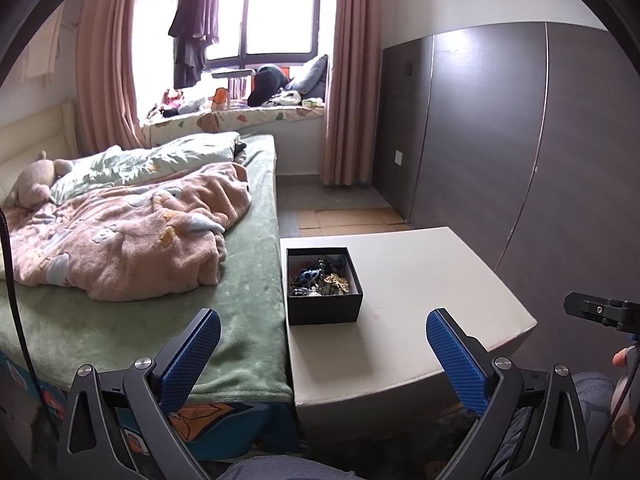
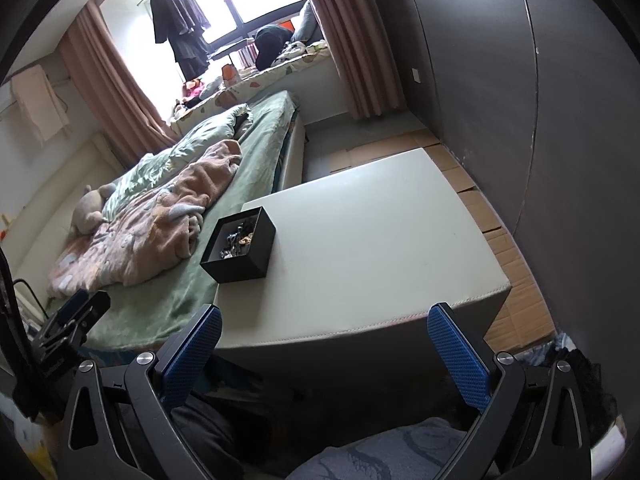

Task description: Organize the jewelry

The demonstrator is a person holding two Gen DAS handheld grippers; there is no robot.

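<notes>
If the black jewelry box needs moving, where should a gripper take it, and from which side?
Grip the black box across one thin upright wall, coming down from above. It stands lidless on the white table, so the rim is exposed. The wall farthest from the bed looks freest.

I'm looking into a home bedroom: an unmade bed (image 1: 240, 280) on the left with a pink blanket (image 1: 120, 236) and a plush toy (image 1: 36, 184), pink curtains (image 1: 104, 72) framing the far window (image 1: 276, 20), and a dark wardrobe (image 1: 520, 140) along the right.
</notes>
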